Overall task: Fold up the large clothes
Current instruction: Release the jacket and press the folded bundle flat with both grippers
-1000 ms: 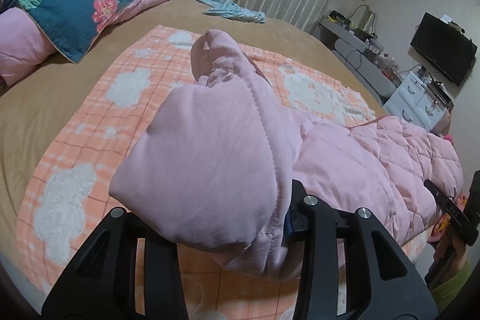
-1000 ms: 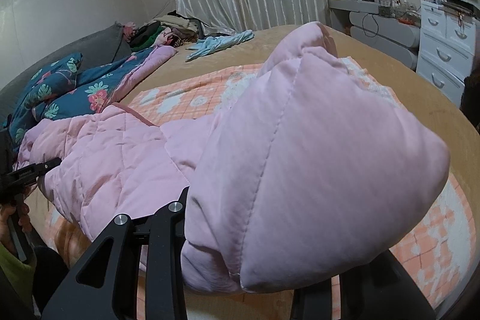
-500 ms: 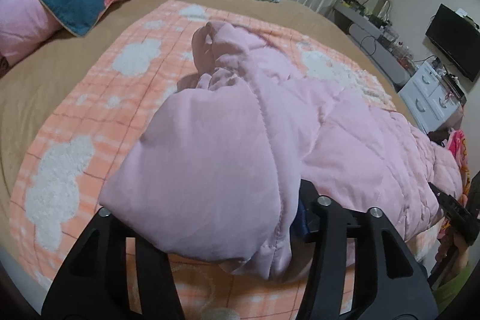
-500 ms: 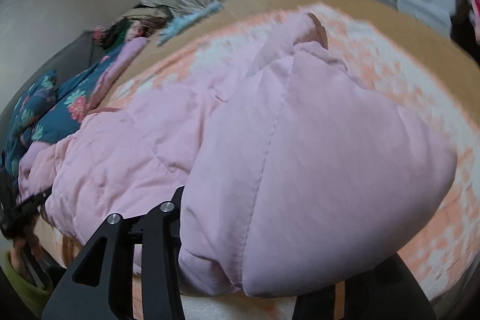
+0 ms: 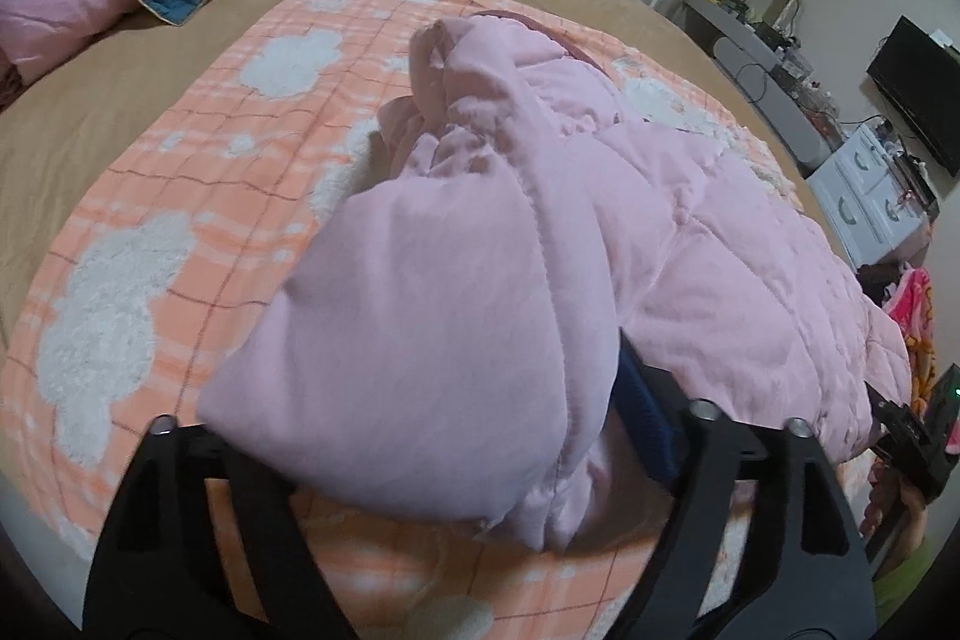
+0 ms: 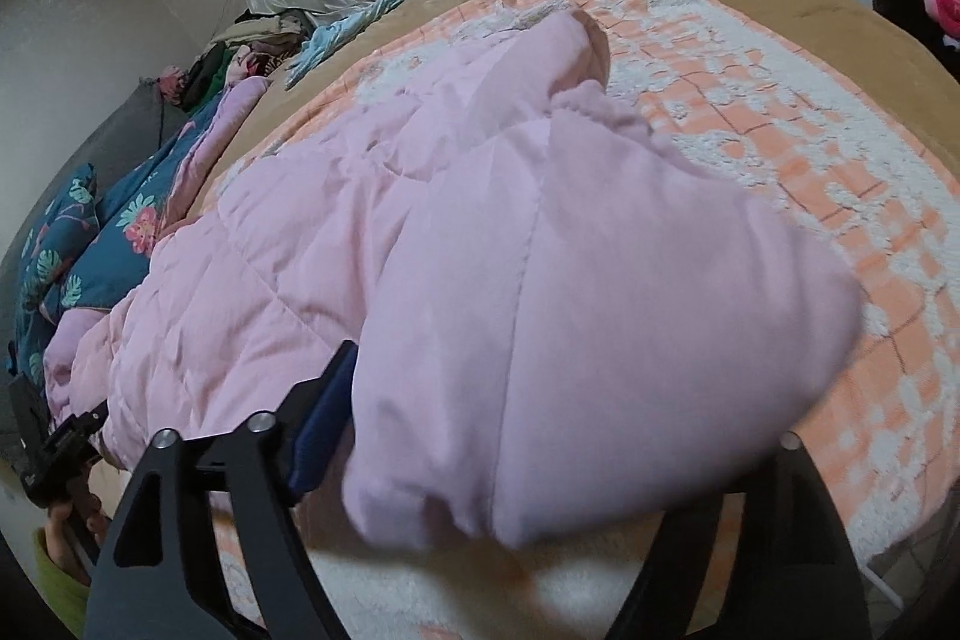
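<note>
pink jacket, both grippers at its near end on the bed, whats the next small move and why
Probably draw both grippers straight back off the pink jacket. The left gripper and right gripper have just been opening; the jacket's folded end sits between the spread jaws, lying on the orange blanket, so the fold looks placed.

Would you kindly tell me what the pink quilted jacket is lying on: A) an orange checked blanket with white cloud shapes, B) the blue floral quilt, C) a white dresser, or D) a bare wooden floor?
A: the pink quilted jacket rests on the orange checked blanket.
</note>
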`<state>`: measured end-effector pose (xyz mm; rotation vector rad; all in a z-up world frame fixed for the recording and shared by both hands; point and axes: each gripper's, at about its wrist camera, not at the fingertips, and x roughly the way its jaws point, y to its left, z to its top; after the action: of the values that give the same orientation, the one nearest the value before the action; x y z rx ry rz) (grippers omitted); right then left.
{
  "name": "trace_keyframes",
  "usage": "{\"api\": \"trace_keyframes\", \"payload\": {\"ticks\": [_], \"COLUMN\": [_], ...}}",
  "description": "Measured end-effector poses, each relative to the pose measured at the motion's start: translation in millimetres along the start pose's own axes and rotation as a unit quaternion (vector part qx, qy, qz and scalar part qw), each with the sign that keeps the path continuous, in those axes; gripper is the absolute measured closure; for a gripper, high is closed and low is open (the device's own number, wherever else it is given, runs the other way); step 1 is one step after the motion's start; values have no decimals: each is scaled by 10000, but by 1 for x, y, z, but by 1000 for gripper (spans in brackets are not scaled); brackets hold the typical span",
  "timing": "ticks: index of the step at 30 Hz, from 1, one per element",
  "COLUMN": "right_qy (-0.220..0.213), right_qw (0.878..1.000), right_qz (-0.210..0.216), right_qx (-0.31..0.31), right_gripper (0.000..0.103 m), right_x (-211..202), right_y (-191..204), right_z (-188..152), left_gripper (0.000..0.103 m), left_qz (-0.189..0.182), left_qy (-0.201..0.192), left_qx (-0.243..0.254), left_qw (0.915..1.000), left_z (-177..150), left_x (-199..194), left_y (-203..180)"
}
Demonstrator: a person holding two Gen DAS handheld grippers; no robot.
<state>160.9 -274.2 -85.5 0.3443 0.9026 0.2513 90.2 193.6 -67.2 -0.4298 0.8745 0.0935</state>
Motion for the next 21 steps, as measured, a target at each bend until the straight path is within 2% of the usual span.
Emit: {"api": "trace_keyframes", "payload": {"ticks": [2, 5, 11, 14, 16, 18, 21], "right_qy": [-18, -31, -97, -183, -361, -600, -841], "right_qw": [10000, 9998, 9992, 9982, 9957, 9926, 9904], "right_qz": [-37, -113, -269, -421, -661, -831, -787], "right_qx": [-58, -169, -273, -387, -531, -659, -767], "right_gripper": [21, 17, 16, 14, 8, 6, 5], "right_x": [-6, -15, -32, -41, -50, -62, -78], "right_y": [-1, 1, 3, 9, 13, 18, 24], "right_z": [-3, -9, -12, -12, -13, -11, -7], "left_gripper": [21, 10, 9, 9, 9, 9, 9], "left_qz": [49, 139, 288, 247, 250, 210, 104], "left_qy": [-21, -47, -295, -398, -491, -566, -667], "left_qx": [37, 35, 21, 116, 205, 268, 370], "left_qw": [10000, 9999, 9991, 9988, 9983, 9978, 9970], "left_z": [0, 0, 7, 11, 13, 13, 13], "left_x": [-5, -11, -35, -49, -59, -66, -76], "left_y": [1, 3, 3, 1, -6, -12, -24]}}
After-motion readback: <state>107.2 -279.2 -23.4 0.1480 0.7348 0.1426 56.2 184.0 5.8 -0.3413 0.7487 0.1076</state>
